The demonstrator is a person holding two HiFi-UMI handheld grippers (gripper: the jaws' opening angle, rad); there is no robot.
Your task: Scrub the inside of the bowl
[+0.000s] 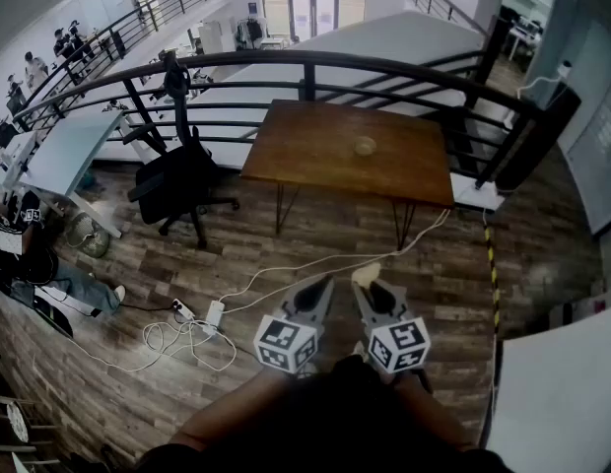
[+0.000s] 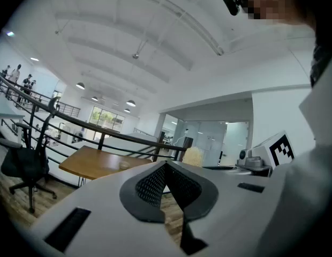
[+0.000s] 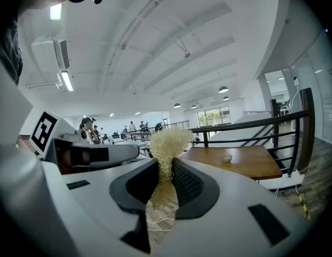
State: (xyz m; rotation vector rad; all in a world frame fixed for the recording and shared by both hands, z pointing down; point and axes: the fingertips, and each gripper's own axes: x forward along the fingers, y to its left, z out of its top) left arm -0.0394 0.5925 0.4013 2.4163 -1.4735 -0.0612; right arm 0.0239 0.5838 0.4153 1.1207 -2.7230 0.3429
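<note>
A small pale bowl [image 1: 364, 147] sits on the brown wooden table [image 1: 305, 156] by the railing, well ahead of both grippers. My left gripper [image 1: 322, 287] is shut with nothing in it. My right gripper [image 1: 371, 290] is shut on a pale fibrous scrubber [image 1: 365, 274] that sticks out past its tips. In the left gripper view the shut gripper [image 2: 166, 167] points toward the table [image 2: 91, 162] and the bowl [image 2: 124, 165]. In the right gripper view the scrubber [image 3: 168, 143] stands up from the gripper [image 3: 167, 170], with the bowl [image 3: 226, 157] far off to the right.
A black railing [image 1: 305, 67] runs behind the table. A black office chair [image 1: 177, 180] stands left of it. White cables and a power strip [image 1: 212, 315] lie on the wood floor between me and the table. A white surface [image 1: 562, 392] fills the lower right.
</note>
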